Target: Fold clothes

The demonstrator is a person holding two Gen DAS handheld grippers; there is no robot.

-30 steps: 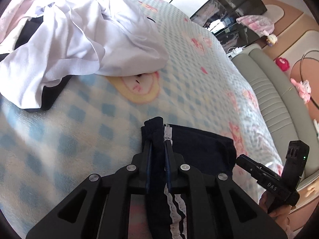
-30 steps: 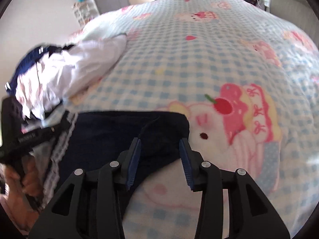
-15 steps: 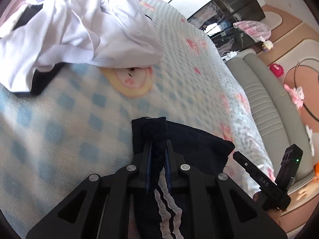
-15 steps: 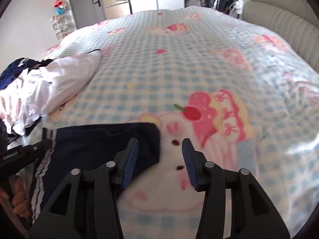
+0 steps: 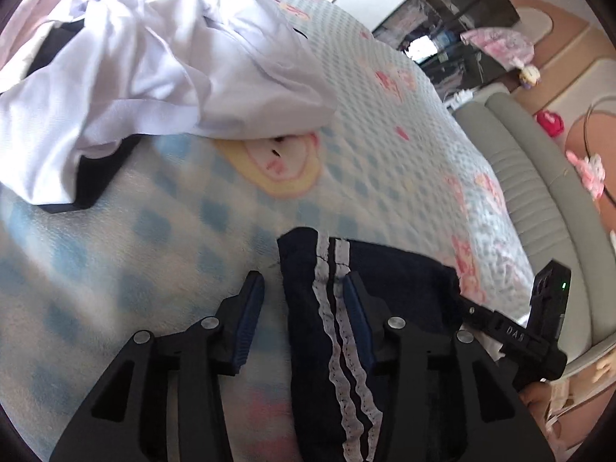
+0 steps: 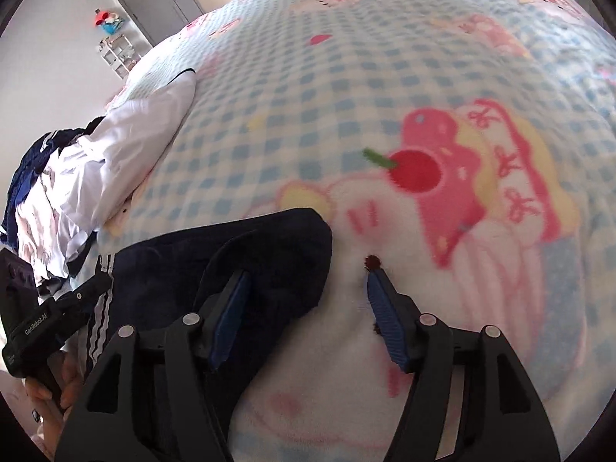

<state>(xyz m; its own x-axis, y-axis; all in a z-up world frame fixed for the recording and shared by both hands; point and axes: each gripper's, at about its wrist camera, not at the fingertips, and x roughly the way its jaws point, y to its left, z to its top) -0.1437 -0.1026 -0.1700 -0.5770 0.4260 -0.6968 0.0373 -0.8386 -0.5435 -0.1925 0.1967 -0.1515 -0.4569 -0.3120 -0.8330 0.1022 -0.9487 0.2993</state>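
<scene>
**Navy garment down on the checked blanket, both tongs spread**

Landmark: the navy garment with white lace stripes (image 5: 338, 331), lying flat on the blue-checked cartoon blanket (image 5: 161, 231).

- Left gripper (image 5: 304, 292): jaws have just been opening. They stand apart, the garment's striped edge between them. The right blue pad lies against the cloth and the left pad is clear of it, over bare blanket. No pinch.
- Right gripper (image 6: 308, 300): jaws spread wide, straddling the garment's far corner. The left pad is over the navy cloth (image 6: 238, 254), the right pad beyond its edge on the blanket's pink cherry print. Whether either pad touches is unclear.
- White garment pile (image 5: 146, 69): crumpled, well apart from the navy piece, up the blanket, with dark cloth under its near edge.
- Grey padded bed frame (image 5: 539, 200) runs past the blanket edge, on the right-gripper side of the navy piece.
</scene>
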